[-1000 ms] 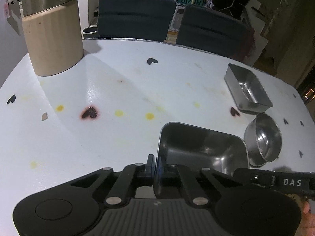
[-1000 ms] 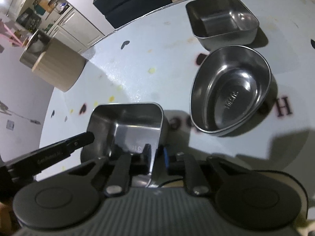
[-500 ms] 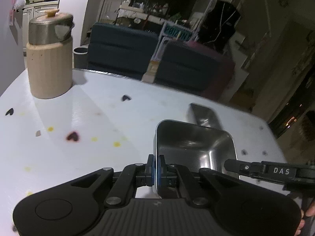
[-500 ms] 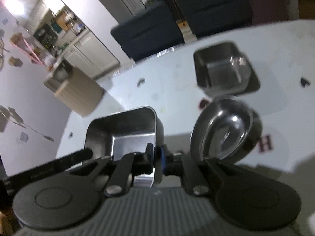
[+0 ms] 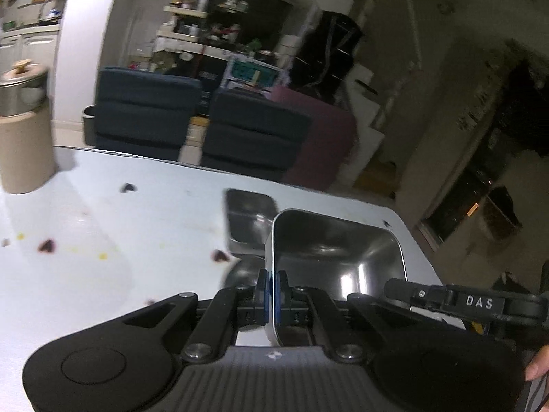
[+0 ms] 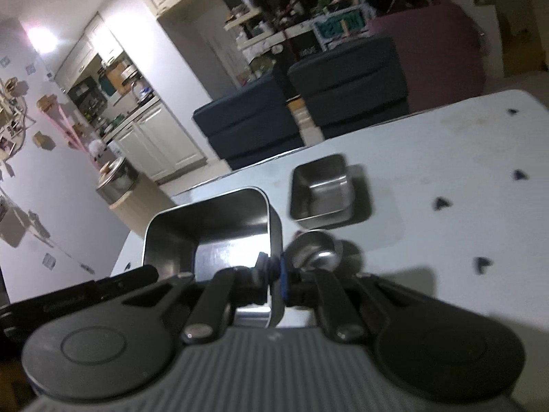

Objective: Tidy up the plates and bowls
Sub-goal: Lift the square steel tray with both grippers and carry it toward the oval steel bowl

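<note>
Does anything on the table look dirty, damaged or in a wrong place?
Yes: the white table has yellow spots and a reddish smear. The dishes look undamaged. The small steel tray sits upright.

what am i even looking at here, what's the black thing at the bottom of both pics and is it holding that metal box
There is no robot here. A person holds a two-finger tool in each hand, and each tool has a camera that looks forward along its fingers. One picture comes from the left tool, the other from the right.

The black shape at the bottom is the tool itself. The left hand-held gripper is shut on the left wall of a rectangular steel pan. The right hand-held gripper is shut on that pan's right wall, so both carry one pan, lifted above the white table.

On the table lie a smaller steel pan and a round steel bowl. A beige canister stands at the far left.
</note>
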{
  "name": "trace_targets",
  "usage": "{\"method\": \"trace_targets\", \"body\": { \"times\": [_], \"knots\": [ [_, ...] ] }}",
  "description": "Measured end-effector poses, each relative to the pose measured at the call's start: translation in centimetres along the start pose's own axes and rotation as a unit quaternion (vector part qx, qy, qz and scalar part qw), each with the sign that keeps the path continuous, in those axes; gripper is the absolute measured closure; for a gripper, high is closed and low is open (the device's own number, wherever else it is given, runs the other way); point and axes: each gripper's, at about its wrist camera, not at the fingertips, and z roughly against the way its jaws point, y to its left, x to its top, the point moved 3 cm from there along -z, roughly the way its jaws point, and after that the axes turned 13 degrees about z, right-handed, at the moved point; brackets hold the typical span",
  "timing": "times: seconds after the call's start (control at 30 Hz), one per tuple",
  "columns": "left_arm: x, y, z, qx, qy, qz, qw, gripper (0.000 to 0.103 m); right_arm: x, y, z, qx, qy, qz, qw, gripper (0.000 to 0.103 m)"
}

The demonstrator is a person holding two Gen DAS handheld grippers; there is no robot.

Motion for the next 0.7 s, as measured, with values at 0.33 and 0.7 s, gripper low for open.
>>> {"method": "trace_targets", "body": {
  "times": [0.33, 0.7],
  "knots": [
    [-4.5, -7.1, -6.0, -0.018, 0.055, -0.036, 0.9977, 0.100, -2.7, -8.2, 3.3, -0.070, 0.011, -0.039, 0.997, 0.096],
    [-9.0, -9.3, -12.4, -0.005, 0.113, -0.045, 0.9925, 0.099, -5.2, -14.6, 2.6, -0.122, 0.052, -0.081, 0.988, 0.096]
  ]
}}
